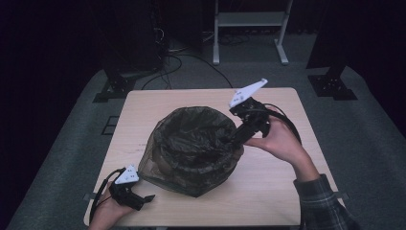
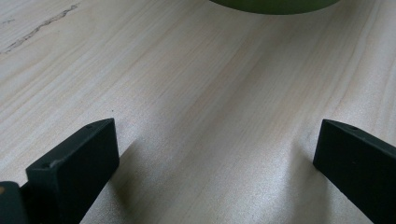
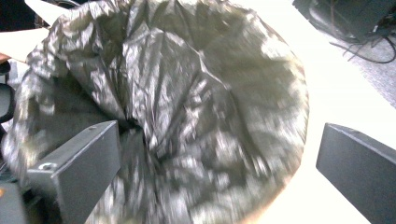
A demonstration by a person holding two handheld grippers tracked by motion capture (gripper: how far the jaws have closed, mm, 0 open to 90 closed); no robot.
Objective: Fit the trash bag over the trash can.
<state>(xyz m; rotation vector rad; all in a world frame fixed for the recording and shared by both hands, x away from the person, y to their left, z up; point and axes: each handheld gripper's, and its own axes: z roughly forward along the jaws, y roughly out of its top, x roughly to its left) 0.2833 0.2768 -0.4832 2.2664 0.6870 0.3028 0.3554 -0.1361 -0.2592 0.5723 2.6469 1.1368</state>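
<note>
- High view, far left: the left tongs (image 1: pixel 146 198) lie low at the near-left corner of the table (image 1: pixel 268 191), held in the person's left hand (image 1: pixel 107 211), with the grey 3-cornered plate on top and a cable looping off the table edge.
- Left gripper view: the 2 black jaws stand wide apart over bare pale wood, nothing between them; a green rim of the bin (image 2: pixel 275 4) shows at the top edge, well ahead of the jaws.
- Middle of the table: a round bin (image 1: pixel 191 179) lined with a dark, crinkled plastic bag (image 1: pixel 191 139), whose edge is folded out over the rim and drapes down the outside.
- Right of the bin: the right tongs (image 1: pixel 233 140) reach down over the bin's right rim into the bag, held by the right hand (image 1: pixel 277 139), the sleeve plaid.
- Right gripper view: its jaws are spread apart, gripping nothing, with the shiny bag (image 3: pixel 177 116) just ahead of them, the left jaw close against the folds; the picture is blurred.
</note>
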